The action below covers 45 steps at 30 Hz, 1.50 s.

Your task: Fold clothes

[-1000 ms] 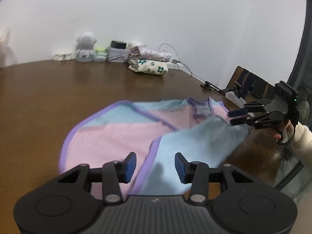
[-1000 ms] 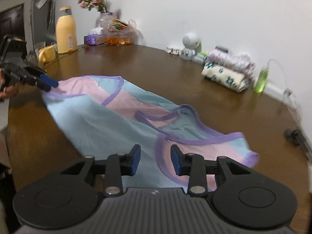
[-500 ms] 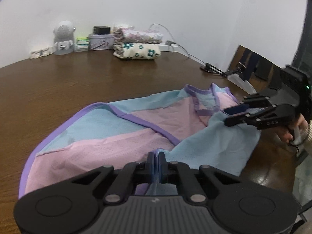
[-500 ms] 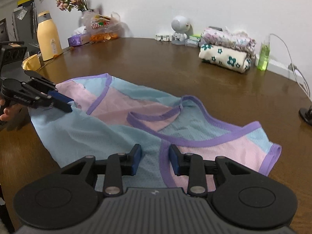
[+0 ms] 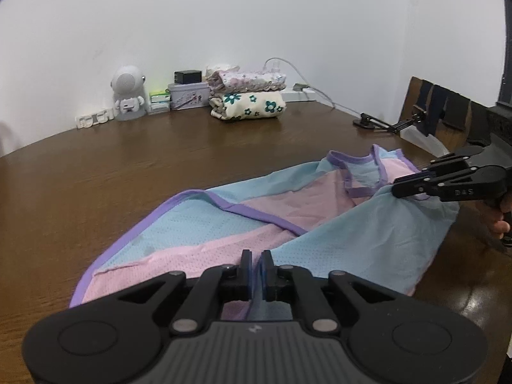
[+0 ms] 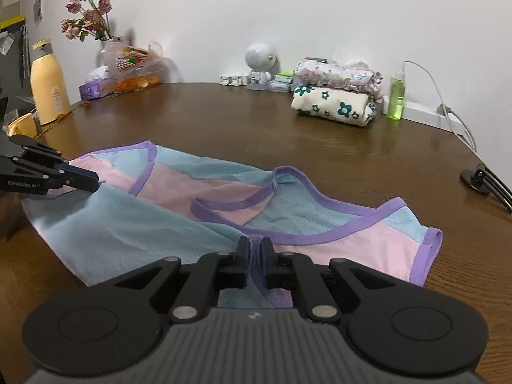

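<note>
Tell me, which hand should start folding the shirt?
Right, probably. The right gripper has just closed on the purple trim of the shirt, a firm edge. The left gripper has just eased slightly and pinches only thin blue fabric.

This is a lived-in home, at a round wooden dining table (image 6: 198, 118) set against a plain white wall. Along the table's far edge stand household things: a vase of dried roses (image 6: 86, 9), a tissue box (image 6: 94, 88), a yellow bottle (image 6: 49, 83), folded floral laundry (image 6: 332, 104) and a small white robot figure (image 5: 128, 94).
</note>
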Tool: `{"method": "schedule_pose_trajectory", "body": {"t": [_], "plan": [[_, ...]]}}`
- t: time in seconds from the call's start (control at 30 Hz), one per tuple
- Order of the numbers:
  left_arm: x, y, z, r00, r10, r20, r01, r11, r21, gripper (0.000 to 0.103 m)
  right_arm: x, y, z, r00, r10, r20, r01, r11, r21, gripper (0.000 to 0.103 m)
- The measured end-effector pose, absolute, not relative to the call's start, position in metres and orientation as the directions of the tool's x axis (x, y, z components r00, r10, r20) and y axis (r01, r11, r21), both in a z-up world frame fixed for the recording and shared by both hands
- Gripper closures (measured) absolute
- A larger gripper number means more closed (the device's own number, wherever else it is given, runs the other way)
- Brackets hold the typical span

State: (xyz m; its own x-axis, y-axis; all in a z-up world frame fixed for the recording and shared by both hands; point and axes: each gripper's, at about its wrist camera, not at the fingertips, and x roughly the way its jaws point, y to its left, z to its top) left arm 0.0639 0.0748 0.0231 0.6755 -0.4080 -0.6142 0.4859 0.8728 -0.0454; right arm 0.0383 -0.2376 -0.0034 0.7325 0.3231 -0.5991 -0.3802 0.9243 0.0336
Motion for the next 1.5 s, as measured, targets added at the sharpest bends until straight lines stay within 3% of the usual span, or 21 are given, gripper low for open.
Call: {"method": "schedule_pose_trajectory", "body": {"t": [0.03,0.17,0.23,0.27,0.37,0.63,0.87,1.0,1.07,1.1,1.23,1.27,1.3,1.33,1.37,1.5], "plan": [[0.065,0.078,0.022,0.679,-0.398,-0.617,0.471,0.881,-0.050,0.083,0.037,-0.236,-0.004,0.740,0.312,-0.596,-0.372,0.928,0.024,0.093],[0.044,0.103,0.036,0.688,-0.418,-0.594,0.457,0.884,-0.092,0.075,0.026,-0.233,0.007,0.778,0.270,-0.567,-0.364,0.930,-0.056,0.076],[0.028,0.118,0.042,0.693,-0.428,-0.580,0.455,0.884,-0.109,0.061,0.013,-0.241,0.017,0.766,0.322,-0.556,-0.426,0.902,-0.065,0.076],[0.019,0.125,0.043,0.697,-0.422,-0.579,0.447,0.888,-0.109,0.059,0.007,-0.245,0.021,0.754,0.347,-0.558,-0.455,0.888,-0.062,0.075],[-0.001,0.140,0.038,0.694,-0.394,-0.603,0.415,0.903,-0.113,0.061,-0.005,-0.256,0.025,0.724,0.364,-0.585,-0.490,0.869,-0.065,0.075],[-0.030,0.154,0.027,0.676,-0.417,-0.607,0.416,0.897,-0.152,0.065,-0.044,-0.311,0.019,0.793,0.271,-0.546,-0.328,0.945,-0.008,0.075],[-0.032,0.175,0.022,0.707,-0.387,-0.592,0.307,0.922,-0.236,0.068,-0.059,-0.328,0.001,0.802,0.160,-0.576,-0.205,0.979,-0.013,0.071],[-0.042,0.176,0.028,0.721,-0.380,-0.580,0.306,0.925,-0.226,0.067,-0.059,-0.332,-0.003,0.814,0.125,-0.568,-0.155,0.988,-0.004,0.060],[-0.045,0.176,0.028,0.722,-0.377,-0.580,0.303,0.926,-0.226,0.067,-0.061,-0.338,-0.002,0.830,0.115,-0.546,-0.130,0.991,0.011,0.047],[-0.045,0.175,0.027,0.721,-0.376,-0.582,0.301,0.926,-0.226,0.067,-0.061,-0.343,-0.002,0.831,0.126,-0.541,-0.121,0.992,0.044,0.047],[-0.042,0.174,0.024,0.717,-0.379,-0.586,0.294,0.925,-0.240,0.070,-0.057,-0.350,-0.010,0.801,0.168,-0.575,-0.111,0.985,0.134,0.051],[-0.040,0.173,0.023,0.716,-0.373,-0.590,0.289,0.928,-0.236,0.070,-0.056,-0.348,-0.013,0.793,0.175,-0.584,-0.115,0.984,0.138,0.060],[-0.038,0.172,0.022,0.716,-0.366,-0.595,0.284,0.931,-0.231,0.080,-0.055,-0.345,-0.014,0.793,0.179,-0.582,-0.117,0.983,0.142,0.063],[-0.037,0.171,0.021,0.714,-0.356,-0.603,0.280,0.934,-0.219,0.095,-0.054,-0.343,-0.015,0.794,0.183,-0.579,-0.118,0.982,0.148,0.075],[-0.036,0.171,0.020,0.717,-0.343,-0.607,0.276,0.939,-0.205,0.097,-0.054,-0.342,-0.015,0.793,0.192,-0.578,-0.123,0.980,0.157,0.090],[-0.040,0.177,0.018,0.723,-0.337,-0.603,0.286,0.941,-0.182,0.100,-0.054,-0.335,-0.014,0.792,0.197,-0.578,-0.147,0.980,0.133,0.096]]}}
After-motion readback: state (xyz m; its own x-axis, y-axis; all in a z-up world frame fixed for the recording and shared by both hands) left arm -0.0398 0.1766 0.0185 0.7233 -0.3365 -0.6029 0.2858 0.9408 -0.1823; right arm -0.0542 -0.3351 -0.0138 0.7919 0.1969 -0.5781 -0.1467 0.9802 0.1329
